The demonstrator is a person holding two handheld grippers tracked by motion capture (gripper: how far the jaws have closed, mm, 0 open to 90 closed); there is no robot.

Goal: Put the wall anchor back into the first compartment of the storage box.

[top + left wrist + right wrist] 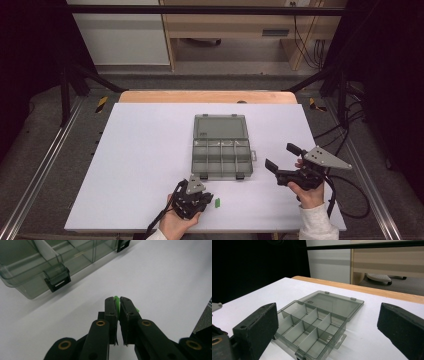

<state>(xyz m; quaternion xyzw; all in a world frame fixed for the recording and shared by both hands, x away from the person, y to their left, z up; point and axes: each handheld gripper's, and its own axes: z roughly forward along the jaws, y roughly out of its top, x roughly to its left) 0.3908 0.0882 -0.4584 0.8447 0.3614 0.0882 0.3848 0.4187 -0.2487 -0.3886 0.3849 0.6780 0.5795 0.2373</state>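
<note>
Green piece (pixel 116 300): a small, thin bright-green item, pinched upright between the black jaws in the left gripper view, its top edge poking out above their tips and a sliver showing at the right jaw's outer side. In the high view it shows as a green speck (pixel 217 202) on the white tabletop near the near edge, a little left of that edge's middle, just right of the left gripper.
Left gripper (pixel 207 198): held in the person's left hand (pixel 178 221) at the near edge of the tabletop; its jaws are pressed together on the green piece, with just the piece's thickness between the pads. Its tips sit low over the white surface.
Right gripper (pixel 280 157): held in the person's right hand (pixel 306 190) near the near right corner of the tabletop, pointing left toward the box. Its jaws stand wide apart with nothing between them, and it is clear of the box.
Organizer box (pixel 221 159): a smoky translucent compartment box, lying open around the middle of the tabletop, beyond both grippers. Dividers split the tray into compartments; two black latches sit on its near wall.
Box lid (pixel 220 126): folded back flat on the far side of the tray, toward the far edge.
Tabletop (pixel 140 150): a white sheet over a wooden table whose edge shows along the far side.
</note>
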